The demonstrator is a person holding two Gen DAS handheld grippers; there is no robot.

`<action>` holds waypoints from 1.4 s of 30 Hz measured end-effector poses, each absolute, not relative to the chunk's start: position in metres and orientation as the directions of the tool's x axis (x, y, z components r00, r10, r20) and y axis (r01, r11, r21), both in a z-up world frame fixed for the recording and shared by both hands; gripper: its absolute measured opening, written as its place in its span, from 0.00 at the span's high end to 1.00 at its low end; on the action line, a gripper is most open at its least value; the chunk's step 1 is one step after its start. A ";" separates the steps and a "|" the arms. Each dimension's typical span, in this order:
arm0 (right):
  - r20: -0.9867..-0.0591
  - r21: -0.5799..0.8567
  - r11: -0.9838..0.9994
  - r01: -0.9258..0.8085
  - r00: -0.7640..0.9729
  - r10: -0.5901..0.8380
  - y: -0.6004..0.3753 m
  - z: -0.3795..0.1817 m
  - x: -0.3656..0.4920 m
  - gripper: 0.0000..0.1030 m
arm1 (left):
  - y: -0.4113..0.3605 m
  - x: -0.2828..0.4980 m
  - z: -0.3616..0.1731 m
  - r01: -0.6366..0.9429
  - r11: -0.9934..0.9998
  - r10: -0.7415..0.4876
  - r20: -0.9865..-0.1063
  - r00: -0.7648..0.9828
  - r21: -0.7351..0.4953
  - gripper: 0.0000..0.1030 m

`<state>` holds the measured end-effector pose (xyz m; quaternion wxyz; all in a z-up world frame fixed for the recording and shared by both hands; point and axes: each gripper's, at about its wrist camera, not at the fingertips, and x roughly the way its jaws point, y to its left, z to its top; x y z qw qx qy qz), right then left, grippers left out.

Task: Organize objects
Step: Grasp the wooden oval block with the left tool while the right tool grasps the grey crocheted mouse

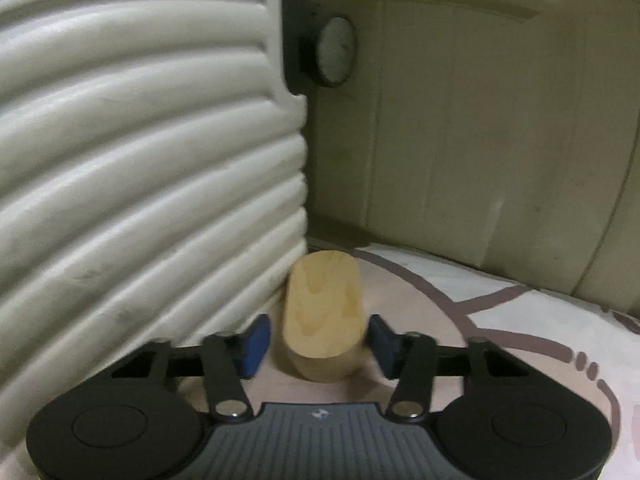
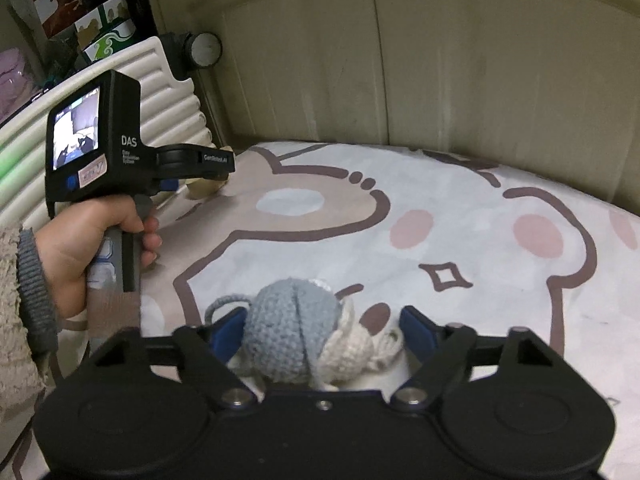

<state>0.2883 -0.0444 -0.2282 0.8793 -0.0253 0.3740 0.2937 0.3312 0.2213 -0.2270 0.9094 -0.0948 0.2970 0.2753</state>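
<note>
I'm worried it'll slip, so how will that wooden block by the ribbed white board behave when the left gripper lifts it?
The wooden block looks rigid and smooth, so it won't deform, though it might slide against the blue pads. Its rounded sides suggest it could twist in the left gripper. It rests on soft printed bedding, so it may tip if nudged.

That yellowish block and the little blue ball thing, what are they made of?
The block looks like pale, smooth, unpainted wood: curved grain lines show on its top. The blue-grey ball toy looks like crocheted yarn, soft and matte: rows of small stitches show, with a cream part beside it.
</note>
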 end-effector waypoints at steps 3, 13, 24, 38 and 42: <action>-0.672 0.230 0.821 -0.522 0.525 0.522 -0.046 -0.226 0.291 0.41 | 0.221 0.330 -0.226 -0.553 0.833 0.433 -0.596 0.677 -0.024 0.56; -0.725 0.198 0.819 -0.538 0.482 0.492 -0.042 -0.217 0.282 0.42 | 0.211 0.292 -0.218 -0.482 0.876 0.347 -0.645 0.681 -0.038 0.56; -0.759 0.191 0.820 -0.539 0.449 0.472 -0.059 -0.201 0.264 0.42 | 0.182 0.224 -0.209 -0.361 0.932 0.264 -0.708 0.655 0.013 0.56; -0.758 0.170 0.842 -0.512 0.478 0.444 -0.091 -0.183 0.252 0.42 | 0.168 0.221 -0.204 -0.416 0.909 0.236 -0.804 0.546 -0.015 0.54; -0.759 0.156 0.845 -0.511 0.486 0.433 -0.098 -0.180 0.249 0.42 | 0.165 0.229 -0.202 -0.422 0.907 0.251 -0.814 0.524 0.008 0.49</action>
